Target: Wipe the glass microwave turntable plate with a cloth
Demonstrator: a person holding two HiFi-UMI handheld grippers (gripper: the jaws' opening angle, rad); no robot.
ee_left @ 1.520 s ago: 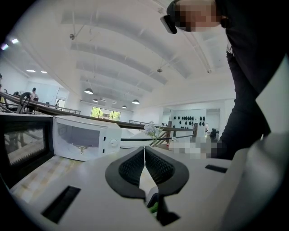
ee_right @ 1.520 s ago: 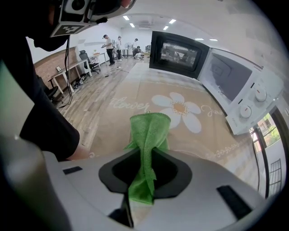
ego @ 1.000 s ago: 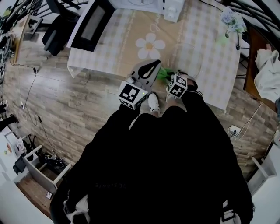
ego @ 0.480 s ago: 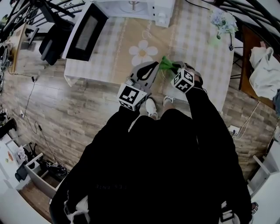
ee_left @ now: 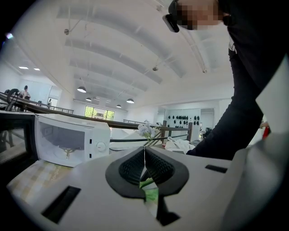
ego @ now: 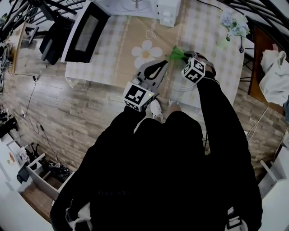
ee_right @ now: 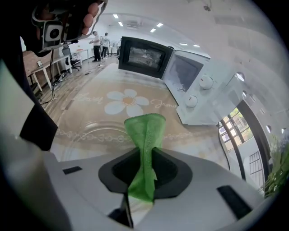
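The clear glass turntable plate lies flat on the patterned table near its front edge; its rim arcs also show in the right gripper view. My right gripper is shut on a green cloth, which sticks out past the jaws over the plate's far side. My left gripper is at the plate's left rim. Its jaws meet at the tips with nothing seen between them. Whether it touches the plate I cannot tell.
A white microwave stands at the table's far edge with its dark door swung open to the left. A small vase of flowers is at the far right. The table's front edge is just before my legs.
My right gripper has carried the green cloth away from the table's front edge, farther over the plate and to the right. The left gripper has hardly moved.
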